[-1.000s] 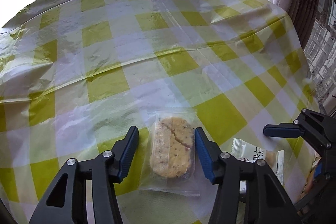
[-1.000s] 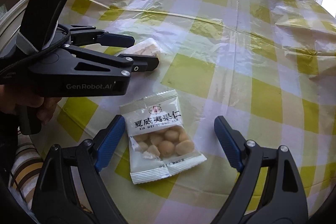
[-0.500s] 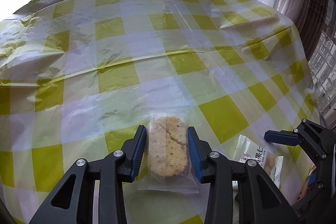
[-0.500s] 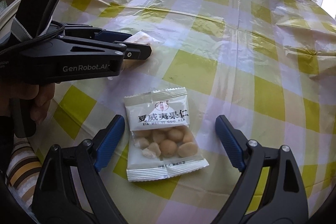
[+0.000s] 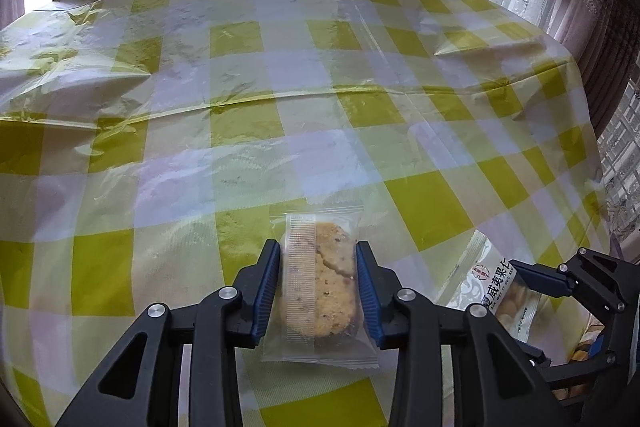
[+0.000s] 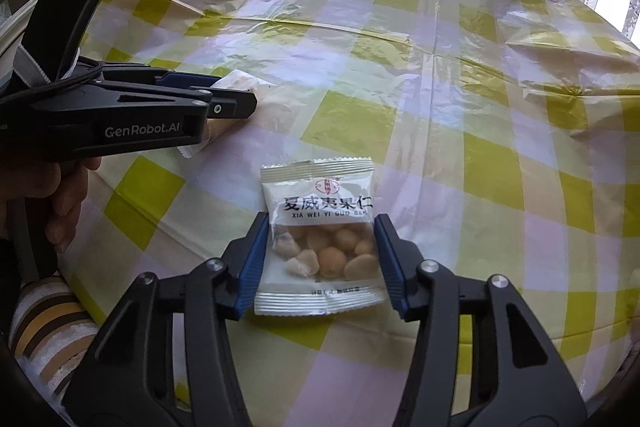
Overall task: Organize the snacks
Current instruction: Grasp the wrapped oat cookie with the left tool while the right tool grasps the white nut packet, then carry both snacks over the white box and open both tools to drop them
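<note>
- Left claw [image 5: 316,291]: blue pads pressed on both sides of the cookie pack [image 5: 319,287], which lies flat on the counter [image 5: 280,131] near its front edge.
- Right claw [image 6: 320,261]: jaws closing, pads at both side edges of the nut bag [image 6: 320,235]. The bag lies flat on the check cloth, print end pointing away.
- The two packs sit near each other, cookie pack to the left of the nut bag.
- A hand [image 6: 60,203] grips the left claw's handle.
</note>
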